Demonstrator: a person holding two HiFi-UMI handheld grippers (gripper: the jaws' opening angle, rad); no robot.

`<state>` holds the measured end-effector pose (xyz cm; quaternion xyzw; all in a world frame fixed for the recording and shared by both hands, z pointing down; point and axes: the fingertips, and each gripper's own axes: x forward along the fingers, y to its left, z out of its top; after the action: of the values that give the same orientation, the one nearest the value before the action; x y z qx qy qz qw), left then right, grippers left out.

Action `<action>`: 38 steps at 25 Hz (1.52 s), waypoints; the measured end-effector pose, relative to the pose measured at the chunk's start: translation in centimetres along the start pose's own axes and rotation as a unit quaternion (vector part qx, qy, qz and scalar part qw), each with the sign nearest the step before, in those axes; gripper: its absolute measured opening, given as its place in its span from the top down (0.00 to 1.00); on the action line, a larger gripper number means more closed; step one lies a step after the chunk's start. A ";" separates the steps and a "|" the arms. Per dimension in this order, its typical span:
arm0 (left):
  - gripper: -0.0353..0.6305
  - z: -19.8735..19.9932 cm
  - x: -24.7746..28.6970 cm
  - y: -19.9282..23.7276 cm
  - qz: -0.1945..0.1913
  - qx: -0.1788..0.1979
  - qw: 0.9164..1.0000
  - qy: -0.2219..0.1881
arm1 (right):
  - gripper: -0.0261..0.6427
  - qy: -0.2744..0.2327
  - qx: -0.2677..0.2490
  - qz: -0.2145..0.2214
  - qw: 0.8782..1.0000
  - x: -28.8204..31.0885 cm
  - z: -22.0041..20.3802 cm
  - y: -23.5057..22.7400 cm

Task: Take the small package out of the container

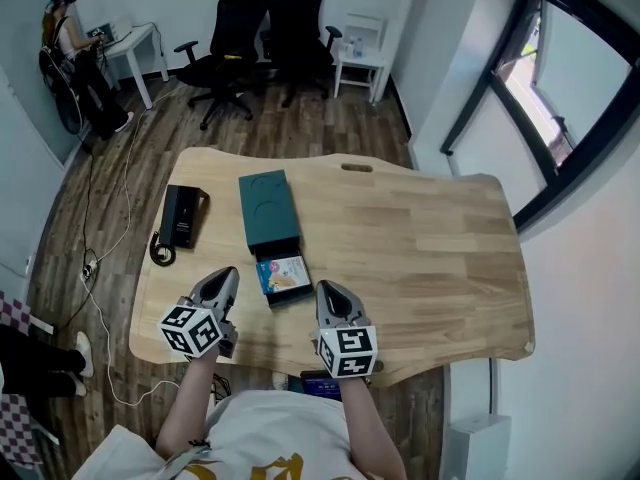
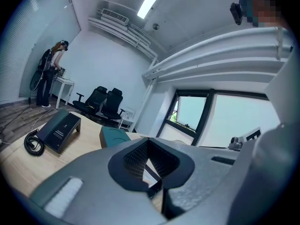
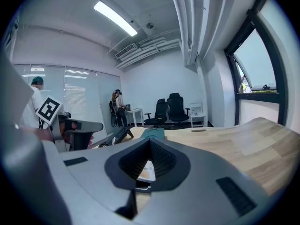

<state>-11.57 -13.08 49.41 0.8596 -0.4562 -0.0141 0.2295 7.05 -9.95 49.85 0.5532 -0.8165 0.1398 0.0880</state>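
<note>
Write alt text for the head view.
A small package lies in the open tray of a teal container on a wooden table. The left gripper and right gripper flank it, fingers shut and empty. A black box sits further left.

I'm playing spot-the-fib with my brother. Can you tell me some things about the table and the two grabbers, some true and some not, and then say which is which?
1. The small package lies in the slid-out tray of the green container. True.
2. The left gripper is holding the package. False: its jaws are shut on nothing, just left of the tray.
3. A black box with a curly cord lies left of the container. True.
4. The right gripper reaches into the tray. False: it sits over the table to the right of the tray, jaws shut and empty.
5. The office chairs stand on the table. False: they stand on the floor behind it.
</note>
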 end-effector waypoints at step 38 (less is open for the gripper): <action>0.94 -8.8 4.4 4.3 0.056 -0.057 0.991 0.106 | 0.96 0.082 0.019 0.011 0.996 4.5 -6.2 -4.0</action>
<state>-10.26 -15.27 59.86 0.8147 -0.4751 0.0642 0.3261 9.05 -13.26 57.56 0.5326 -0.8096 0.2014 0.1425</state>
